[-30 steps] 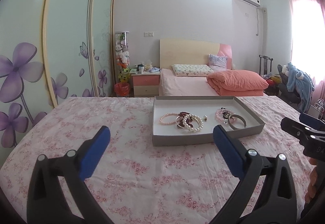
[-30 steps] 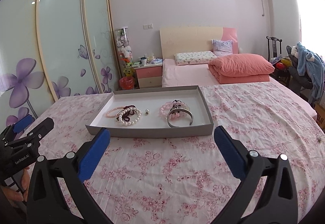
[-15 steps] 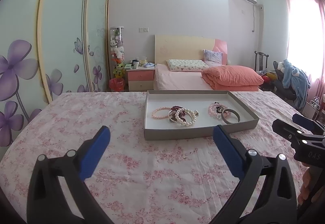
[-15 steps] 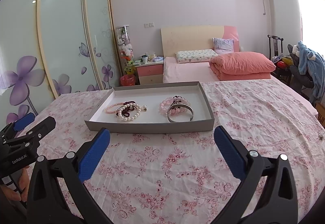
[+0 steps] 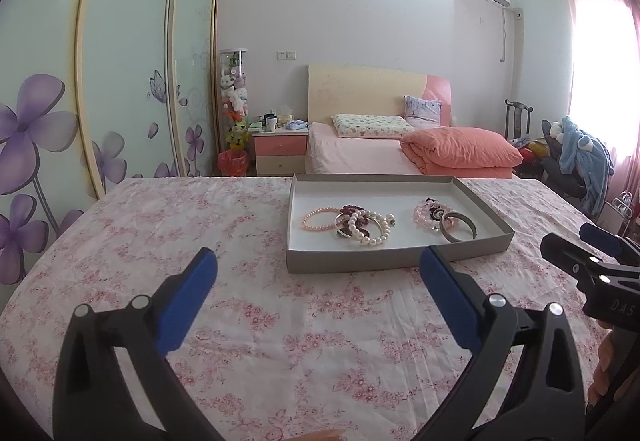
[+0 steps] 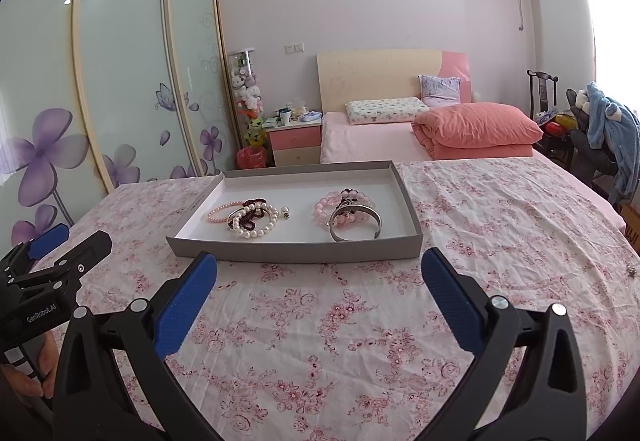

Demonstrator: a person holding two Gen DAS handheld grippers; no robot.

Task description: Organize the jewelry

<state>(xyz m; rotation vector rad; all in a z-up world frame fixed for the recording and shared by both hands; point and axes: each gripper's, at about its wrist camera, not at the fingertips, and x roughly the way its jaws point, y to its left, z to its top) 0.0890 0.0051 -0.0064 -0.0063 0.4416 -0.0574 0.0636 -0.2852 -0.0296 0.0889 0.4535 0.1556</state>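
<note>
1. Jewelry lies in a shallow grey tray (image 6: 294, 253) with a white floor; the tray rests on a bed with a pink floral sheet (image 6: 360, 321), near the sheet's far edge, roughly centred across it.
2. Left group in tray: thin pink bead bracelet (image 6: 224, 209), white pearl bracelet (image 6: 260, 227) and dark red bead strand (image 6: 250, 205), all overlapping. One loose pearl piece (image 6: 285, 213) sits just beside them.
3. Right group in tray: chunky pink bead bracelet (image 6: 332, 205) with a silver open bangle (image 6: 356, 227) resting against it on the near side.
4. Left tongs (image 5: 318, 273): blue pads wide apart, holding nothing, above the sheet short of the tray's near wall.
5. Right tongs (image 6: 319, 273): blue pads wide apart, empty, also short of the near wall.
6. Each tool appears in the other's view, at the frame side; fingers of the person's hand (image 6: 24, 373) grip the left handle.
</note>
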